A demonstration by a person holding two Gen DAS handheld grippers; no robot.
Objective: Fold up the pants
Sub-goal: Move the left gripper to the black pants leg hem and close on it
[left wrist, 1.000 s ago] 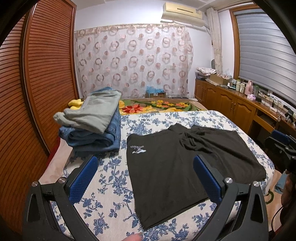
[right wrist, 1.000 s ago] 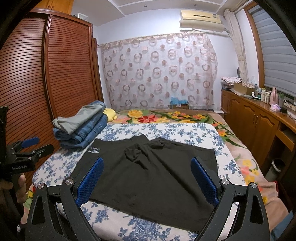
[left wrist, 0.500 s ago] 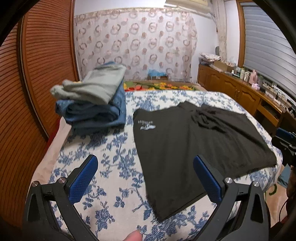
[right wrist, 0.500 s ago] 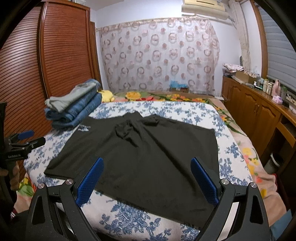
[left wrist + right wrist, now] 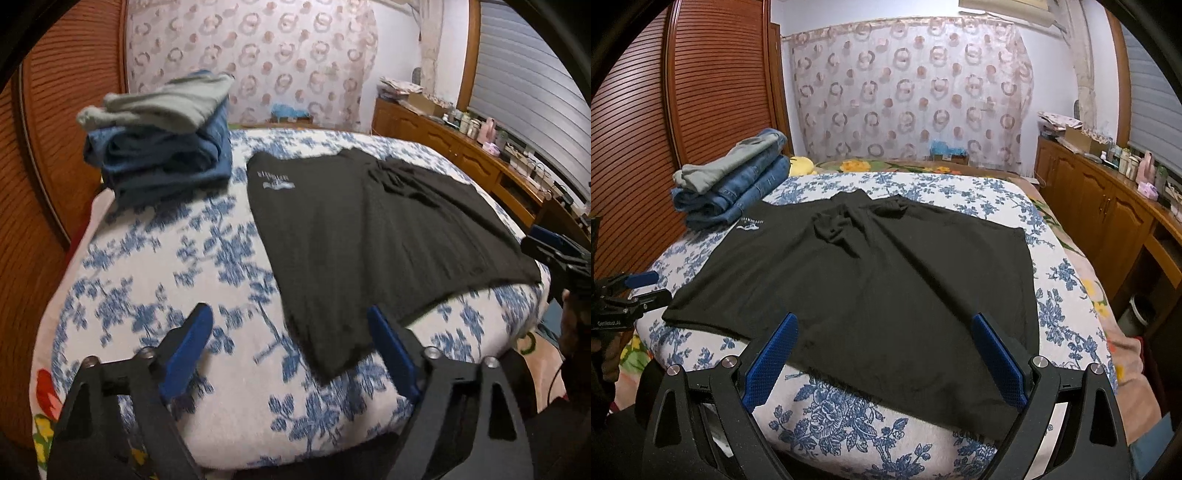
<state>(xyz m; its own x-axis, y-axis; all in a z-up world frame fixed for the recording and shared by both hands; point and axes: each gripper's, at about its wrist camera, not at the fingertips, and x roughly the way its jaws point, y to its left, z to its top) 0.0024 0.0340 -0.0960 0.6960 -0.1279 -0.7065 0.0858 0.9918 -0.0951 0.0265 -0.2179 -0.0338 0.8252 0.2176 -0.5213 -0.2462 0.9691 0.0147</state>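
Note:
Black pants (image 5: 369, 236) (image 5: 871, 280) with a small white logo lie spread flat on the bed's blue-flowered cover (image 5: 155, 280). My left gripper (image 5: 288, 321) hovers low over their near left corner. Its jaws are closing, with that corner lying below and between them, and the blue pads do not press on the cloth. The left gripper (image 5: 631, 291) also shows at the bed's left edge in the right wrist view. My right gripper (image 5: 884, 325) stands open over the near hem of the pants, holding nothing. The right gripper (image 5: 554, 247) also shows at the bed's right side in the left wrist view.
A stack of folded jeans (image 5: 162, 147) (image 5: 731, 184) with a grey garment on top sits at the bed's far left corner. Louvered wardrobe doors (image 5: 701, 92) run along the left. Wooden cabinets (image 5: 1108, 206) line the right wall. A yellow soft toy (image 5: 801, 164) lies behind the stack.
My left gripper has sunk toward the bed and tipped downward, and its jaws have drawn closer together. The right gripper's view has tilted down a little.

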